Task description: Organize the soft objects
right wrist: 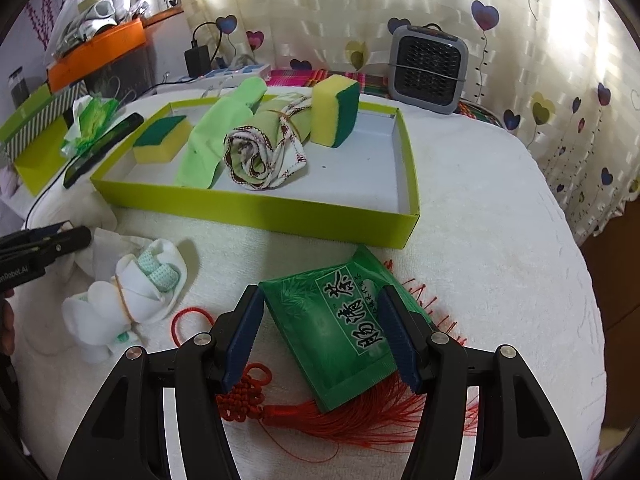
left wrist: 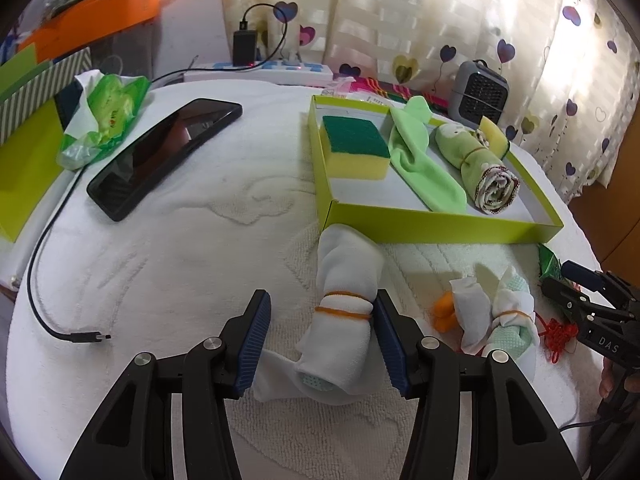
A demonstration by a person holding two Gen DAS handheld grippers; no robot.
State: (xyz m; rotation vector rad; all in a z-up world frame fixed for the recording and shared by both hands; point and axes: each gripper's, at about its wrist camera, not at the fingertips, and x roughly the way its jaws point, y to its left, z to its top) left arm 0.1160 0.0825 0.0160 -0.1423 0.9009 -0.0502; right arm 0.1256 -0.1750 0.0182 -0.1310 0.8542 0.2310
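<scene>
A lime-green shallow box (left wrist: 440,227) (right wrist: 256,208) on the white towel holds a sponge (left wrist: 354,146) (right wrist: 160,138), a green sock (left wrist: 424,160) (right wrist: 216,132), a rolled cloth (left wrist: 480,164) (right wrist: 264,148) and a second sponge (right wrist: 334,108). My left gripper (left wrist: 320,340) is open around a white rolled sock (left wrist: 344,316) tied with a rubber band; its right pad touches the roll. Another white bundle (left wrist: 496,316) (right wrist: 132,292) lies to the right. My right gripper (right wrist: 320,336) is open around a green packet (right wrist: 340,332) lying on a red tassel (right wrist: 320,416).
A black phone (left wrist: 160,152), a cable (left wrist: 48,280) and a green tissue pack (left wrist: 104,120) lie left of the box. A power strip (left wrist: 260,70) and a grey fan heater (right wrist: 428,68) stand at the back. Boxes (left wrist: 24,152) stand at the far left.
</scene>
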